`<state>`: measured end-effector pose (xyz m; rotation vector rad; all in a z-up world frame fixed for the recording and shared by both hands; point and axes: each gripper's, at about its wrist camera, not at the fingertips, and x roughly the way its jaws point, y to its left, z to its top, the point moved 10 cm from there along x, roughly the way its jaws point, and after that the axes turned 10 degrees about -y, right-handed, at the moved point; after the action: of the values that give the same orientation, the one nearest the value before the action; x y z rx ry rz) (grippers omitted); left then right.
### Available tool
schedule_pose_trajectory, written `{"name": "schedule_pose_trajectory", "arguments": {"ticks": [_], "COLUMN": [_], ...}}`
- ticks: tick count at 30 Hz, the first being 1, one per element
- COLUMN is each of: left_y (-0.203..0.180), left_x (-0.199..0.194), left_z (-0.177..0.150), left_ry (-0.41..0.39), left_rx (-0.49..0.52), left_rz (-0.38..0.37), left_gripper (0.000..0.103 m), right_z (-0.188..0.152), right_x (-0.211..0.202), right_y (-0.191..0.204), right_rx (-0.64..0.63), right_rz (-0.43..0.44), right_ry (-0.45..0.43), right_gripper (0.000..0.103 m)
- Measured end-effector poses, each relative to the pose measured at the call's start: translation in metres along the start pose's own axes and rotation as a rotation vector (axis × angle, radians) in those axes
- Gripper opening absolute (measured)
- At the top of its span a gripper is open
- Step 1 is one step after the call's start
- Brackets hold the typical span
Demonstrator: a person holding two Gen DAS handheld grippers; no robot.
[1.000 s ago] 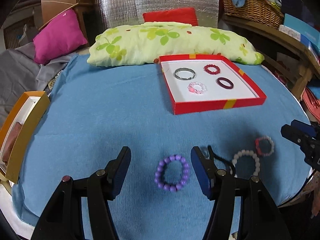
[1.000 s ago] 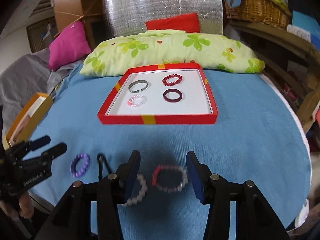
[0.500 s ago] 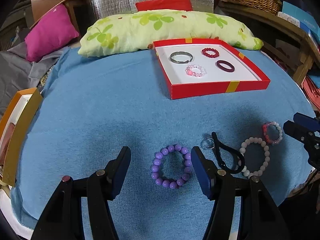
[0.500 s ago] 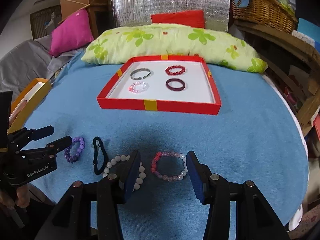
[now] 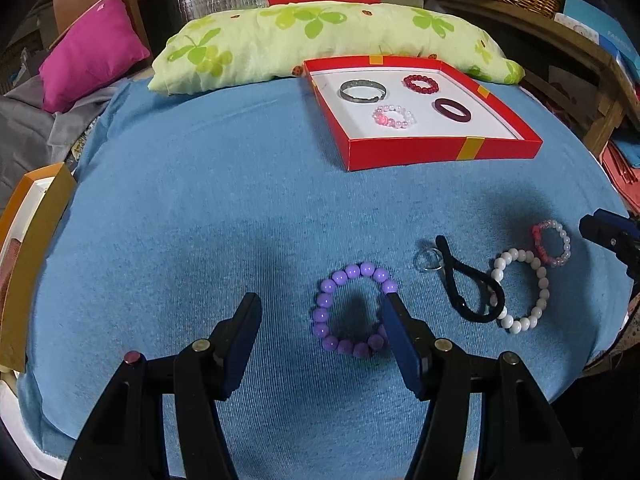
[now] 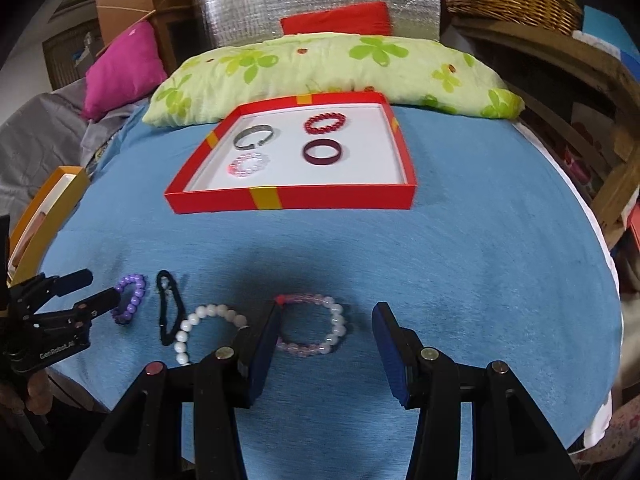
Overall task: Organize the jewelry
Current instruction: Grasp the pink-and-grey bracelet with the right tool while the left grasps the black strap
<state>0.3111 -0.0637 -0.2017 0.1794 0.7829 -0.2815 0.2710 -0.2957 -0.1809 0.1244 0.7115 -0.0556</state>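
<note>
Two hand-held tools over a blue-covered worktop (image 5: 200, 208), seen from both wrist cameras. The left tool (image 5: 320, 316) is held with its jaws spread wide and nothing between the pads; its right finger (image 5: 400, 344) overlaps the right side of the purple bead bracelet (image 5: 352, 312), which lies flat near the front edge of the worktop. Whether finger and beads touch cannot be told. The right tool (image 6: 324, 328) is likewise spread open and empty, with the pink and clear bead bracelet (image 6: 314, 326) lying on the cloth between its fingers, close to the left finger (image 6: 264, 344).

Along the front edge, from left to right, are shown the purple bead bracelet, a small metal ring (image 5: 428, 260), a black hair tie (image 5: 468, 284), a white bead bracelet (image 5: 524, 290) and the pink and clear bead bracelet. The hair tie overlaps the white bracelet's left side.

A red tray (image 5: 440, 152) with a white floor is set toward the back right of the worktop. Four pieces lie apart in it: a silver bangle (image 5: 363, 91), a red bead bracelet (image 5: 421, 84), a pale pink bead bracelet (image 5: 394, 117) and a dark maroon bangle (image 5: 453, 110). A green-leaf pillow (image 5: 320, 40) lies along the back edge.
</note>
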Motion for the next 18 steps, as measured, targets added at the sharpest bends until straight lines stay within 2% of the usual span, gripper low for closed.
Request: {"name": "schedule_pose_trajectory", "arguments": {"ticks": [5,18], "left_y": [-0.002,0.007], "left_x": [0.000,0.000], "left_z": [-0.005,-0.012], "left_ry": [0.021,0.047], "left_rx": [-0.026,-0.048], "left_rz": [-0.051,-0.059], "left_gripper": [0.063,0.063], "right_z": [-0.009,-0.025], "right_x": [0.006,0.021], "right_y": [-0.013,-0.011], "right_rx": [0.030,0.064], "right_rz": [0.000,-0.003], "right_ry": [0.038,0.112], "right_gripper": [0.051,0.047]}}
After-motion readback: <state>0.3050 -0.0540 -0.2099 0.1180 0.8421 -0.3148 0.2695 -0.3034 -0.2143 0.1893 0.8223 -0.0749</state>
